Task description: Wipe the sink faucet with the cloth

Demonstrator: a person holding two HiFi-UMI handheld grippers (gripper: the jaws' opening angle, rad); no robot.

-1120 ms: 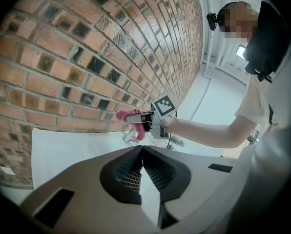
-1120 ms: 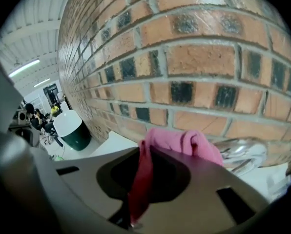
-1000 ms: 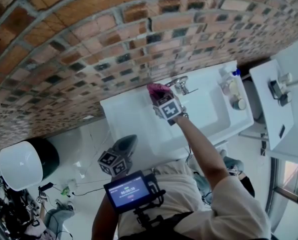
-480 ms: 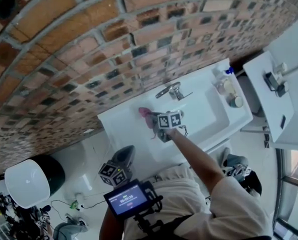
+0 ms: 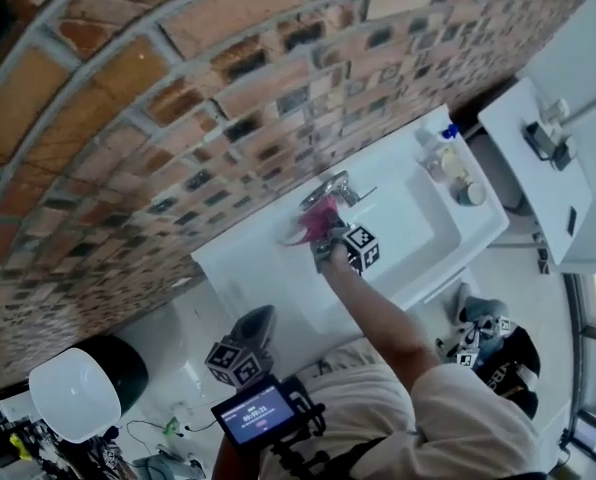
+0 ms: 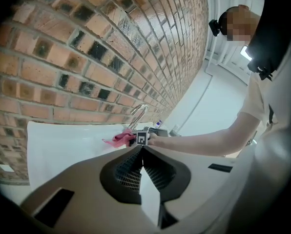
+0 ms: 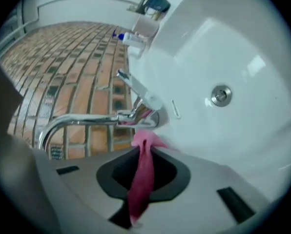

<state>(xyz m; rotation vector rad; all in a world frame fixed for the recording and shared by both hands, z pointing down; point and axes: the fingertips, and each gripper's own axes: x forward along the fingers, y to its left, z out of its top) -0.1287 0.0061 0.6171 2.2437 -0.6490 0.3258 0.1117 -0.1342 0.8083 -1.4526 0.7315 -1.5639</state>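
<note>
Cloth point(image 7: 140, 184) clamped in right tool point(image 5: 329, 236) beside faucet point(image 7: 82, 121) base, bottle point(image 7: 132, 39) beyond, left tool point(image 6: 141, 150) closed, empty.

The right arm point(image 5: 380, 313) stretches forward from the body, nearly straight. At its end the right gripper point(image 5: 326, 232) has its jaws clamped on the pink cloth point(image 7: 141, 184). The left gripper point(image 5: 250, 330) hangs low and close to the torso, well apart from the right one, its jaws seemingly pressed together at the tips with nothing between them.
</note>
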